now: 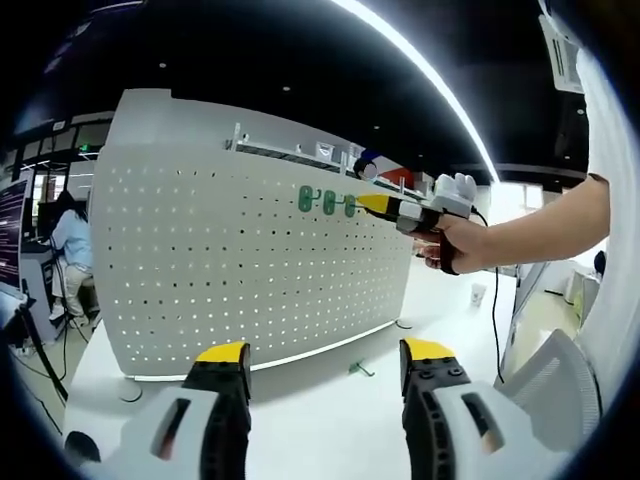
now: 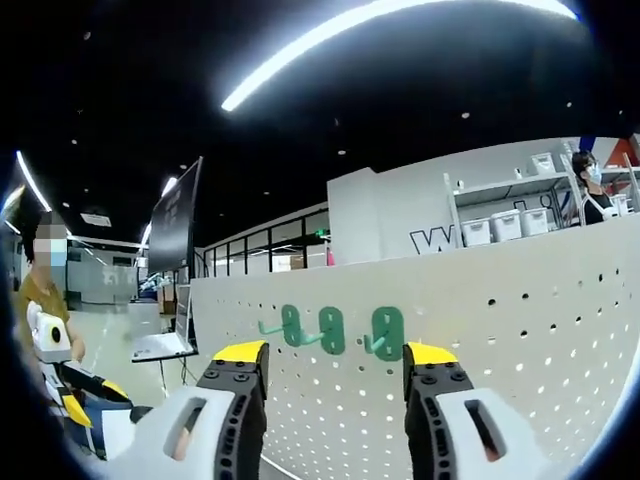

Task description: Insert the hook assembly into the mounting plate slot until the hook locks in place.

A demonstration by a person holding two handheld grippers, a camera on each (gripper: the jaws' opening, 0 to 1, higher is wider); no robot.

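Note:
A white pegboard mounting plate (image 1: 250, 270) stands upright on a white table (image 1: 330, 400). Three green hook assemblies (image 1: 328, 202) sit side by side in its upper right part. In the right gripper view they appear as a left hook (image 2: 291, 325), a middle hook (image 2: 331, 330) and a right hook (image 2: 386, 333), their prongs sticking out from the plate (image 2: 520, 340). My right gripper (image 1: 372, 203) is held by a hand, its yellow tips just right of the rightmost hook. In its own view it (image 2: 335, 355) is open with nothing held. My left gripper (image 1: 328, 352) is open, low before the board. Another green hook (image 1: 360, 369) lies on the table.
A person (image 1: 70, 240) sits at a desk far left. A paper cup (image 1: 478, 295) stands on the table to the right, near a black cable (image 1: 495, 320). Shelves with bins (image 2: 500, 225) rise behind the board. A dark monitor (image 2: 175, 235) and another person (image 2: 45, 300) are at left.

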